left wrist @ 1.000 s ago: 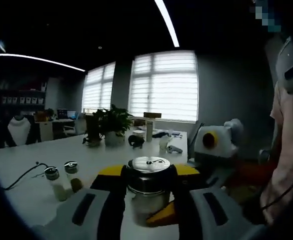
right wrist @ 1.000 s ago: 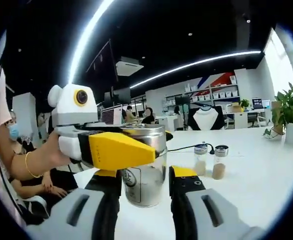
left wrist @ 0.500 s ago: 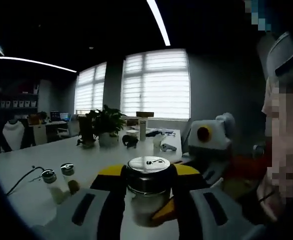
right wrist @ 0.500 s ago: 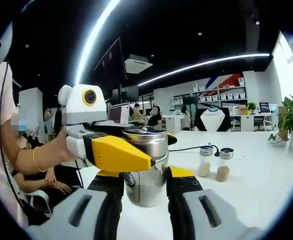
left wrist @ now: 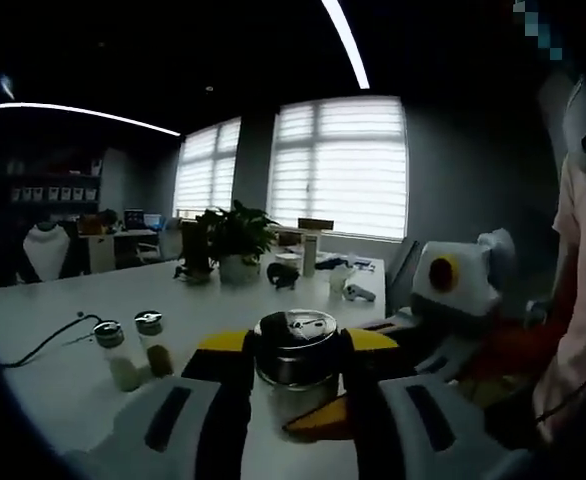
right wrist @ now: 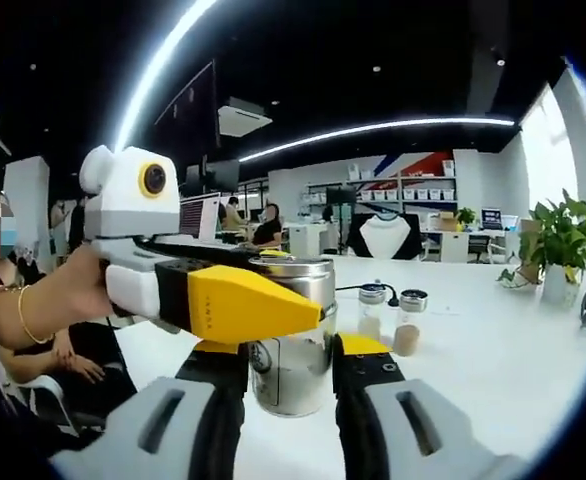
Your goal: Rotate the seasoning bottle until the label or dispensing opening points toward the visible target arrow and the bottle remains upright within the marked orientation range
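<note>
Both claws (left wrist: 295,385) (right wrist: 289,375) clamp seasoning bottle (right wrist: 291,335) near table edge (right wrist: 188,345).

The seasoning bottle (right wrist: 293,350) is largely covered in the right gripper view: the left gripper (right wrist: 248,305) crosses its upper body, and the label at lower centre is too small to read. In the left gripper view its lower body (left wrist: 295,395) is dark and indistinct between the jaws.

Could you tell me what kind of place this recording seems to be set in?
Most likely an open-plan office or showroom: long white table, shelves of small boxes on the far wall, a display bust, blinded windows and people seated at desks.
</note>
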A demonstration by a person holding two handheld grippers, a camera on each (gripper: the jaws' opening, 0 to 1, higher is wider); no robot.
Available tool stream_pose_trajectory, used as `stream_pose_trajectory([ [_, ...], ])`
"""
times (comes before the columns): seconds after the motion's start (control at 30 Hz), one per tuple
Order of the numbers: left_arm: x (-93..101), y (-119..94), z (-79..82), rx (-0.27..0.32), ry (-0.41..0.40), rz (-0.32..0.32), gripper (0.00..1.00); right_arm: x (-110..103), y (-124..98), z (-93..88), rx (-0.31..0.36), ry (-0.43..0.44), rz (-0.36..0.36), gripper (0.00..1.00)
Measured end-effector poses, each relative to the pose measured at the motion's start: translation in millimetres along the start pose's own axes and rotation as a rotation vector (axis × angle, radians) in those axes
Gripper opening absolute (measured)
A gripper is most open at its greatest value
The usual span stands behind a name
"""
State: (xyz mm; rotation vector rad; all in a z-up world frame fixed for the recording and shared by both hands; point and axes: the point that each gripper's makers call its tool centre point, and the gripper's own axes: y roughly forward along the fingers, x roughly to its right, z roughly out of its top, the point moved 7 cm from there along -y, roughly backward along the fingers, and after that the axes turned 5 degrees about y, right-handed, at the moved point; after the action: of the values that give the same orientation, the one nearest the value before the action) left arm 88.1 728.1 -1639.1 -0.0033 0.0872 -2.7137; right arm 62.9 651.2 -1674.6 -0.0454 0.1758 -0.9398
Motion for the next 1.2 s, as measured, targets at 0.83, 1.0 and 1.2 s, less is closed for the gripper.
stream_pose_trajectory([
  [0.83, 6.3, 6, -19.2, -0.048, -0.009, 0.366, 0.37, 2, 11, -19.6, -0.02, -0.05, -0.103, 0.3],
  [1.0, 6.4, 4, -27.4, -0.02, -0.025, 0.397, 0.36, 4, 11, -23.7, -0.051, -0.078, -0.102, 0.3],
  [1.2, 5.2, 3, -38.1, 0.006, -0.032, 0.42, 0.36, 8, 15, -32.0, -0.093, -0.087, -0.087, 0.31],
])
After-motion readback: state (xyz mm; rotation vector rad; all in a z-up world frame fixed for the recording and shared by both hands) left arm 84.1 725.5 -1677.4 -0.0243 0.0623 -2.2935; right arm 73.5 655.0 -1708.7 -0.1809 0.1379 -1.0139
